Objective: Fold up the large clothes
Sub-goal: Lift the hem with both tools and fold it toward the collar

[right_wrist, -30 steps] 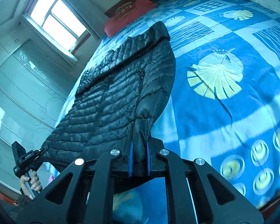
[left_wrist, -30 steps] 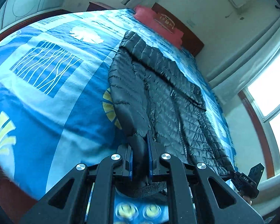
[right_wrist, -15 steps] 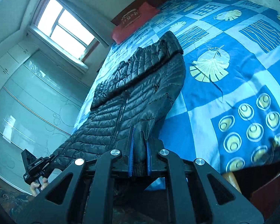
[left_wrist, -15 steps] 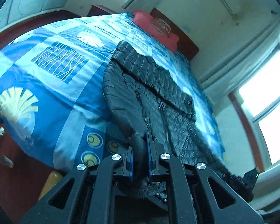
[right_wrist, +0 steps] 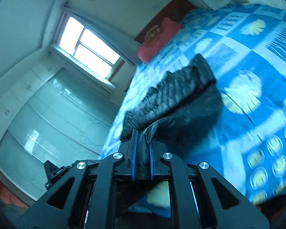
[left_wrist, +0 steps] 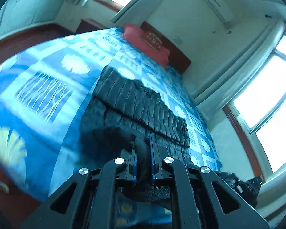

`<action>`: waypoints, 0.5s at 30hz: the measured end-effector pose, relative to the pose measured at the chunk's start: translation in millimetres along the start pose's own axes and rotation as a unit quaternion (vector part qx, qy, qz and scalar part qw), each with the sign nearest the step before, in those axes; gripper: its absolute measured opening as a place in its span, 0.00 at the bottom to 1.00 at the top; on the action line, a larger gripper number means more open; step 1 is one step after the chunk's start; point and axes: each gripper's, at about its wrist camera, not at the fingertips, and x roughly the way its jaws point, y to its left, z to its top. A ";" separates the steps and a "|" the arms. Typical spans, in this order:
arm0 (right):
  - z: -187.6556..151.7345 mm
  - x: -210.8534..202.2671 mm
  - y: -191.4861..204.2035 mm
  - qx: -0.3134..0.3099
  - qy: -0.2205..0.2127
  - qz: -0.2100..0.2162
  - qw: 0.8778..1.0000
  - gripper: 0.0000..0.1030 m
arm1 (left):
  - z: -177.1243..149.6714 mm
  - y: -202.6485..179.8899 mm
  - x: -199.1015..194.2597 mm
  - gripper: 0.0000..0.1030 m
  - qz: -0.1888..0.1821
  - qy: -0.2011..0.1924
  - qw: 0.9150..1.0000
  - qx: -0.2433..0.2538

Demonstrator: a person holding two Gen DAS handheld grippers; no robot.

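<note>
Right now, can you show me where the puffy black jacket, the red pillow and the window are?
black puffer jacket [left_wrist: 143, 103]: left wrist view, quilted middle.
red pillow [left_wrist: 146, 43]: left wrist view, top face.
window [right_wrist: 87, 47]: right wrist view, bright glass.

One black quilted puffer jacket [left_wrist: 143, 103]. Two grippers: left gripper [left_wrist: 143, 164], right gripper [right_wrist: 143, 158]. One blue patterned bed cover [left_wrist: 43, 93]. One red pillow [left_wrist: 146, 42], upper centre. One air conditioner [left_wrist: 215, 9], upper right.
</note>
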 end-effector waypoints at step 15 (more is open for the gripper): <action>157.8 189.7 -40.7 0.034 0.003 -0.026 0.999 0.10 | 131.1 22.5 188.3 0.09 0.010 0.042 0.999 -0.032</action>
